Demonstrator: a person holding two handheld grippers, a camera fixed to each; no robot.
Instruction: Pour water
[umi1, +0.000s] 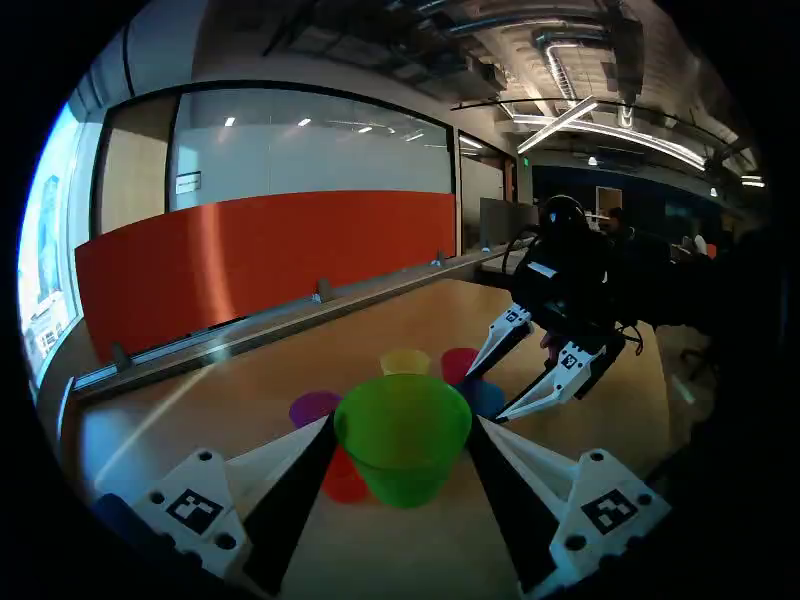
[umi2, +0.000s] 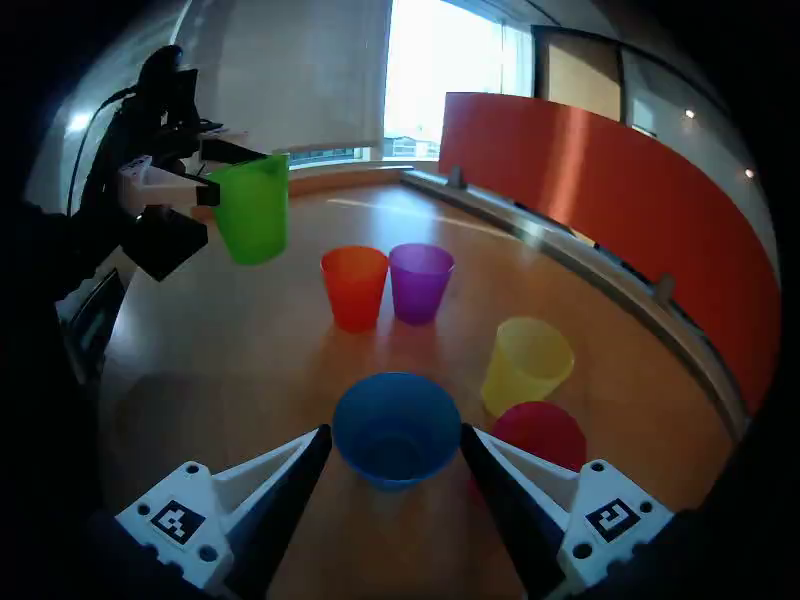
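Fingers (umi1: 272, 462) of the left gripper (umi1: 401, 425) pinched the green cup (umi1: 403, 445), held up off the table (umi1: 250, 400). The right gripper (umi2: 395, 440) clasped the blue cup (umi2: 395, 430) from both sides. Beyond it, the orange cup (umi2: 354, 285) and purple cup (umi2: 420, 280) stood at twelve o'clock, the yellow cup (umi2: 527, 362) at two, and the red cup (umi2: 540, 432) at three.

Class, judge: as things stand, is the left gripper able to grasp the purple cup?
Probably not: the left gripper holds the green cup between its fingers, leaving no room for the purple cup.
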